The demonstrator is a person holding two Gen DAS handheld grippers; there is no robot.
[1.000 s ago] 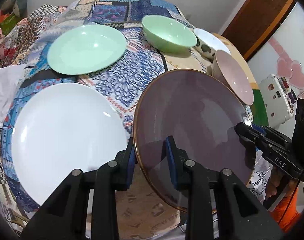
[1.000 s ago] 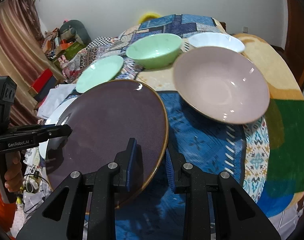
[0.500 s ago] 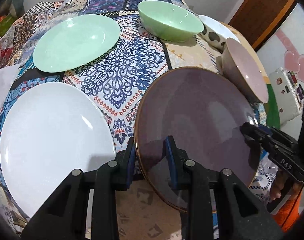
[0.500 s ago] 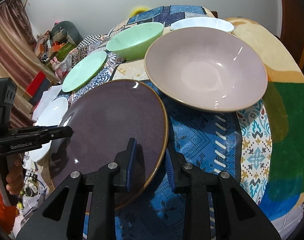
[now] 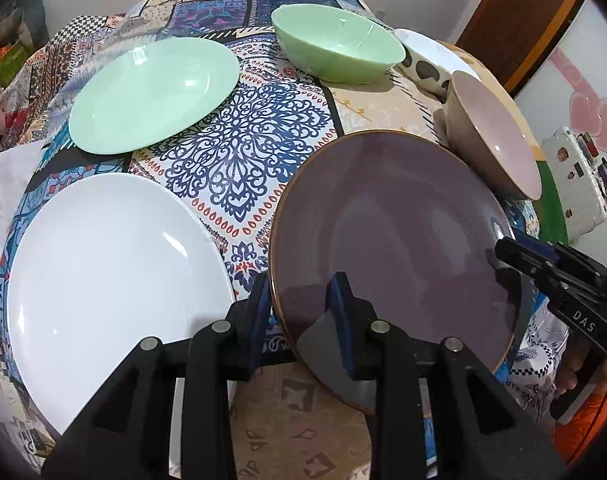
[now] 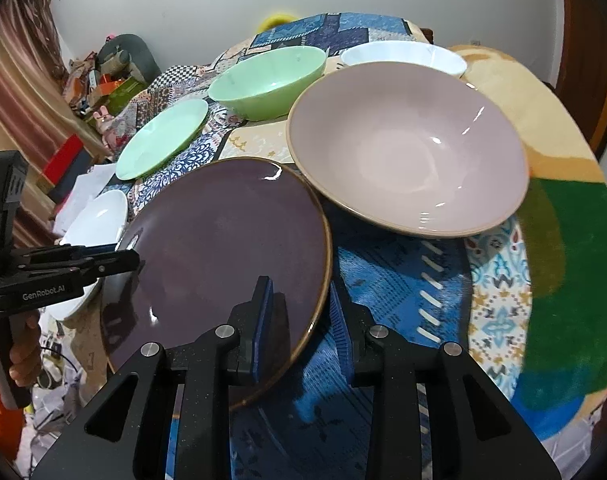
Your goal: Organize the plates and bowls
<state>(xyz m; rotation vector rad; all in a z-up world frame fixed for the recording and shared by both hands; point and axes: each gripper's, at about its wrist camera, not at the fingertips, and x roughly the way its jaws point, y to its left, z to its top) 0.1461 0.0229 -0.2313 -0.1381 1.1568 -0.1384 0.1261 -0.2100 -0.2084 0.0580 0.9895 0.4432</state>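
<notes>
A dark purple plate [image 5: 391, 236] with a brown rim is held between both grippers over the patterned table. My left gripper [image 5: 299, 312] is shut on its near rim; my right gripper [image 6: 299, 312] is shut on the opposite rim, where the plate [image 6: 223, 248] also shows. A white plate [image 5: 107, 280] lies left of it. A pale green plate [image 5: 151, 92], a green bowl [image 5: 339, 50], a white spotted bowl [image 5: 427, 60] and a pink bowl [image 6: 407, 148] stand behind and beside.
The table wears a patchwork cloth [image 5: 239, 160]. A wooden door [image 5: 523, 20] and a white box [image 5: 579, 184] are at the right. Clutter and a curtain [image 6: 19, 92] lie beyond the table's left side.
Both grippers, still shut on the purple plate, have moved forward and lower over the table; the pink bowl and white plate loom larger and closer.
</notes>
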